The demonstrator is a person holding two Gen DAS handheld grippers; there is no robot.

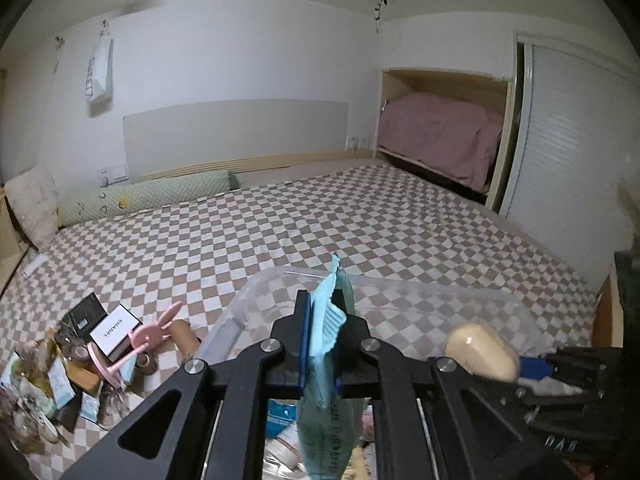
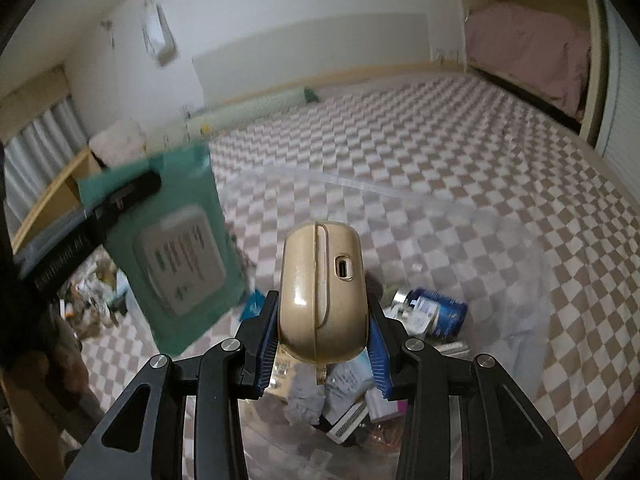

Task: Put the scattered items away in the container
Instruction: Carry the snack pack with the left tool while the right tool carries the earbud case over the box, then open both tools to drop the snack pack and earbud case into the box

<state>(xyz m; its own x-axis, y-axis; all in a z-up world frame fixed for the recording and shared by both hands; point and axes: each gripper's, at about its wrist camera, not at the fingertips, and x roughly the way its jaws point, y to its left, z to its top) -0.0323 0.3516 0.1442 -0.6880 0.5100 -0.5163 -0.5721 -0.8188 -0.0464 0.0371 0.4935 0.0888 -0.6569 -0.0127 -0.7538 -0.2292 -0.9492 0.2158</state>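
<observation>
the left gripper (image 1: 322, 320) squeezes a green wipes pack (image 1: 326, 412). the right gripper (image 2: 323, 344) grips a gold case (image 2: 322, 288). both hang over the clear box (image 1: 248, 292), which already has some things inside (a blue can too). a messy pile (image 1: 80, 364) still waits on the bed.

Your left hand-held gripper (image 1: 322, 320) pinches a teal pack (image 1: 326, 380) edge-on between its blue pads; the pack's crimped end sticks up past the fingertips and its body hangs below. It sits over the clear container (image 1: 400, 292) on the checked bed (image 1: 320, 220). At right, your other hand-held gripper (image 1: 516, 364) carries a beige case (image 1: 482, 354). To your left lies the clutter: a pink rabbit stand (image 1: 140, 336), a white box (image 1: 114, 330), sachets (image 1: 62, 380).
</observation>
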